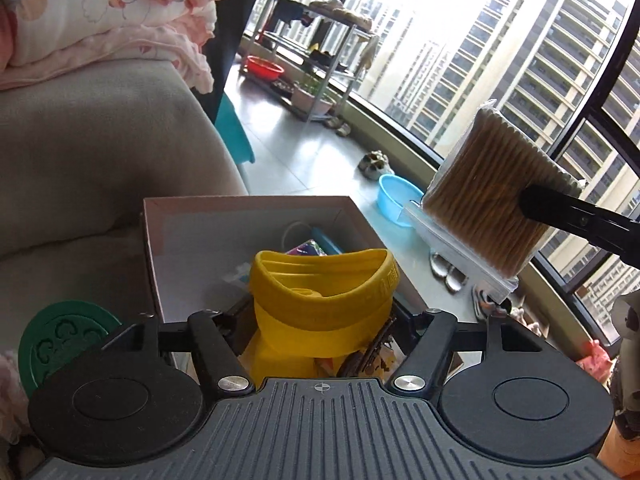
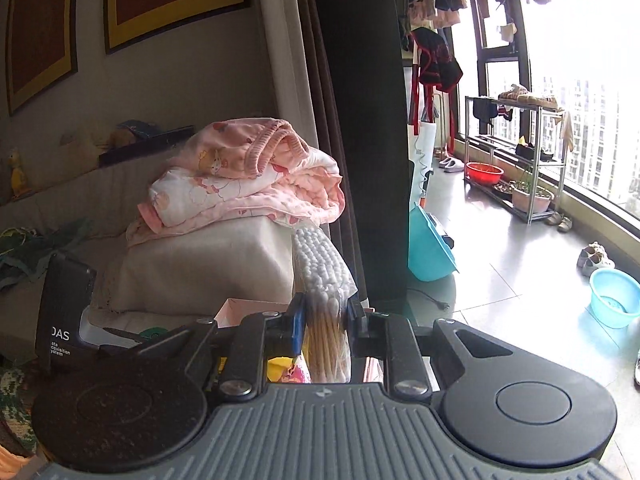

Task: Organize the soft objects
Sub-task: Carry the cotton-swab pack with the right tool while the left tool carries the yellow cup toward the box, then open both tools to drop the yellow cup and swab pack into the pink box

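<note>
A soft yellow cup-like thing stands between the wide-spread fingers of my left gripper, low over an open white cardboard box. I see no pad pressing on it. To the upper right, a clear zip bag of cotton swabs hangs in the air above the box's right side, and my right gripper's black finger clamps it. In the right wrist view my right gripper is shut on the cotton swab bag, whose white tips stick up. A bit of the yellow thing shows below.
The box holds small items and sits against a grey sofa arm topped with folded pink bedding. A green round disc lies at the left. On the tiled floor are a blue basin, shoes, a red basin and a metal rack by the window.
</note>
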Available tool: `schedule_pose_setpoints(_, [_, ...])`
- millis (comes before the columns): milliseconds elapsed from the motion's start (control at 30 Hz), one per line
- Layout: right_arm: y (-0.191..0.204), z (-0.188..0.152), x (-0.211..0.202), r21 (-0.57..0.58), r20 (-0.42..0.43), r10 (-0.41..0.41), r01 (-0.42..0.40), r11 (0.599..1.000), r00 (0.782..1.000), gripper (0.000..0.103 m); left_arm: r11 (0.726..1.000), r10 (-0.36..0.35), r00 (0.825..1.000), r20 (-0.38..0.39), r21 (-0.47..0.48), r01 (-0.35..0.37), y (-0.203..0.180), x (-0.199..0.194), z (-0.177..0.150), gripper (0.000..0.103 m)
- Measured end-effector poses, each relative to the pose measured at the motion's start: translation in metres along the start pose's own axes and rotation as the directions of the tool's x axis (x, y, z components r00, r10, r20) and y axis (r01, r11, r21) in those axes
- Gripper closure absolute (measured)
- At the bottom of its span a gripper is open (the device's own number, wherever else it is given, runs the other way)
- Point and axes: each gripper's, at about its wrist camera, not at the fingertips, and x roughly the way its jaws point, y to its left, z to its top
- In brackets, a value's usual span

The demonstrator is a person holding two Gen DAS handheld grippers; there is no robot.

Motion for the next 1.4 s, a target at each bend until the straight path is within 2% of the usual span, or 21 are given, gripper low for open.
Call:
schedule_pose_setpoints(133, [0.003, 0.013, 0.021, 0.032, -0.019, 0.053, -0.053, 0.998, 0.998, 0.083, 1.000, 0.007, 0.999, 0.049, -0.011, -0.007, 0.007, -0.019, 0.023, 0.034])
schedule_pose_setpoints(233, [0.007, 0.026, 0.047, 0.063, -0.042, 0.086, -0.083, 0.995, 0.995, 0.083, 0.999, 0.026, 0.999, 0.034, -0.043, -0.025, 0.016, -0.014, 0.034, 0.033])
schedule_pose_setpoints(300, [0.014, 0.032, 0.066, 0.047, -0.051, 0.069, -0.066, 0.997, 0.996, 0.083, 0.998, 0.018, 1.000, -0.018, -0.063, -0.019, 0.022, 0.004, 0.039, 0.029])
schedule_pose_setpoints(333, [0.019, 0.034, 0.076, 0.018, -0.048, 0.048, -0.047, 0.999, 0.998, 0.083, 0.998, 0.014, 0.997, -0.073, -0.067, -0.019, 0.025, 0.020, 0.041, 0.029])
schedule_pose_setpoints(433, [0.027, 0.035, 0.096, -0.036, -0.081, 0.016, -0.019, 0.999, 0.997, 0.083, 0.998, 0.051, 0.988, -0.149, -0.032, -0.056, 0.026, 0.042, 0.043, 0.027])
schedule_pose_setpoints(533, [0.023, 0.028, 0.104, -0.058, -0.121, 0.006, -0.013, 0.998, 0.993, 0.083, 0.999, 0.040, 0.995, -0.088, 0.012, -0.039, 0.024, 0.020, 0.055, 0.027])
schedule_pose_setpoints(633, [0.016, 0.019, 0.109, -0.068, -0.149, -0.019, 0.009, 0.998, 0.989, 0.083, 1.000, 0.030, 0.999, -0.019, 0.007, -0.030, 0.026, -0.008, 0.065, 0.027])
schedule_pose_setpoints(700, [0.012, 0.014, 0.117, -0.068, -0.178, -0.037, 0.025, 0.997, 0.983, 0.083, 1.000, 0.024, 1.000, 0.000, 0.000, -0.024, 0.028, -0.018, 0.066, 0.027])
schedule_pose_setpoints(767, [0.011, 0.010, 0.123, -0.084, -0.202, -0.064, 0.048, 0.995, 0.977, 0.083, 1.000, 0.019, 1.000, -0.002, -0.014, -0.019, 0.031, -0.020, 0.062, 0.027])
schedule_pose_setpoints(833, [0.010, 0.005, 0.128, -0.094, -0.220, -0.078, 0.059, 0.994, 0.972, 0.083, 1.000, 0.003, 0.999, -0.054, -0.026, -0.005, 0.031, -0.011, 0.055, 0.027])
schedule_pose_setpoints(900, [0.009, 0.004, 0.128, -0.095, -0.214, -0.088, 0.069, 0.993, 0.973, 0.083, 0.998, -0.052, 0.993, -0.107, -0.028, 0.049, 0.031, 0.003, 0.049, 0.026])
schedule_pose_setpoints(967, [0.009, 0.006, 0.124, -0.095, -0.193, -0.087, 0.069, 0.993, 0.977, 0.083, 0.995, -0.100, 0.990, -0.101, -0.010, 0.099, 0.025, 0.009, 0.048, 0.027])
schedule_pose_setpoints(1033, [0.010, 0.010, 0.120, -0.095, -0.169, -0.072, 0.056, 0.994, 0.983, 0.083, 0.997, -0.067, 0.996, -0.060, 0.020, 0.068, 0.019, 0.009, 0.053, 0.026])
schedule_pose_setpoints(1067, [0.011, 0.012, 0.119, -0.099, -0.168, -0.072, 0.056, 0.993, 0.983, 0.083, 0.999, -0.007, 0.999, -0.041, 0.053, 0.009, 0.014, 0.009, 0.058, 0.027])
schedule_pose_setpoints(1133, [0.013, 0.013, 0.117, -0.110, -0.162, -0.081, 0.063, 0.992, 0.984, 0.083, 0.994, 0.052, 0.999, -0.013, 0.099, -0.050, 0.009, 0.010, 0.067, 0.027])
schedule_pose_setpoints(1300, [0.009, 0.012, 0.109, -0.099, -0.134, -0.074, 0.061, 0.993, 0.988, 0.083, 0.982, 0.104, 0.988, 0.111, 0.147, -0.120, 0.008, 0.000, 0.070, 0.026])
schedule_pose_setpoints(1333, [0.009, 0.011, 0.109, -0.106, -0.127, -0.079, 0.066, 0.992, 0.989, 0.083, 0.978, 0.114, 0.989, 0.099, 0.165, -0.129, 0.007, 0.004, 0.068, 0.026])
schedule_pose_setpoints(1400, [0.009, 0.007, 0.111, -0.123, -0.125, -0.100, 0.084, 0.989, 0.987, 0.083, 0.973, 0.128, 0.992, -0.005, 0.194, -0.124, 0.008, 0.020, 0.063, 0.026])
